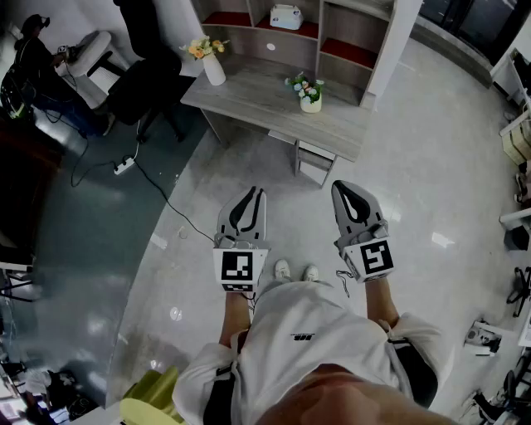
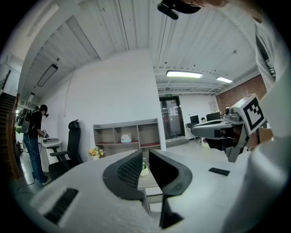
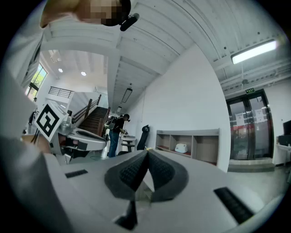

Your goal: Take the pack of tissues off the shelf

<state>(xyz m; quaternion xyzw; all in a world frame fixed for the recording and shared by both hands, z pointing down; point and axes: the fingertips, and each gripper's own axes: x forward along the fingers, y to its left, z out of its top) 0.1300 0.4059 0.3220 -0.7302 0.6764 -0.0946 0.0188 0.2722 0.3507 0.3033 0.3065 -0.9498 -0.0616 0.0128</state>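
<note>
White pack of tissues [image 1: 286, 17] (middle compartment) on shelf [image 1: 319, 33]

Office: desk [image 1: 274, 104], black swivel chair [image 1: 149, 83], cubby shelf unit [image 1: 290, 37], glass doors [image 2: 172, 119], ceiling strip lights [image 2: 184, 73].

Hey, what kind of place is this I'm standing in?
Likely an open office or lab space: a long desk carrying a cubby shelf, a black office chair beside it, and glass doors beyond.

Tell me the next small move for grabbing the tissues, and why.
Probably step toward the desk first: the pack of tissues sits in the middle compartment of the shelf, well beyond the left claw and the shut, empty right claw.
</note>
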